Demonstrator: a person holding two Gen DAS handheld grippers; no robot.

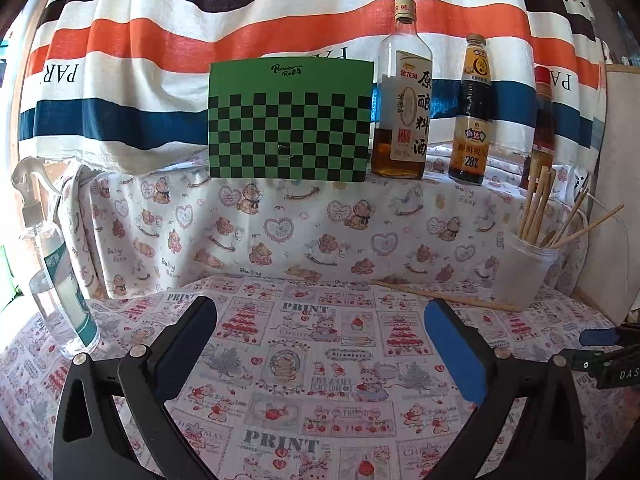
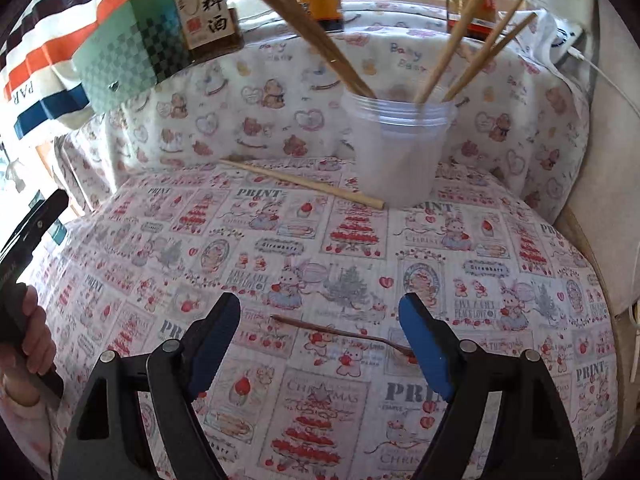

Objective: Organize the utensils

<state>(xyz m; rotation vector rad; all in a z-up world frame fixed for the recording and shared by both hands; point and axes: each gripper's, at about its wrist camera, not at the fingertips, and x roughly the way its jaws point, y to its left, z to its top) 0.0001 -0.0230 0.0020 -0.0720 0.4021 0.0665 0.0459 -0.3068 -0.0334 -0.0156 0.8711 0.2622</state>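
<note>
Between my right gripper's (image 2: 320, 316) spread jaws, a wooden spoon (image 2: 340, 334) lies on the tablecloth (image 2: 280, 240); my left gripper (image 1: 320, 320) gapes empty. One chopstick (image 2: 300, 184) lies beside the cup (image 2: 400, 148).

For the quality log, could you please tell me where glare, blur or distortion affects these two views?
Left wrist view: fisheye bends the striped curtain; the spray bottle is backlit. Right wrist view: the left edge is blown out, and the chopsticks in the plastic cup look soft.
</note>
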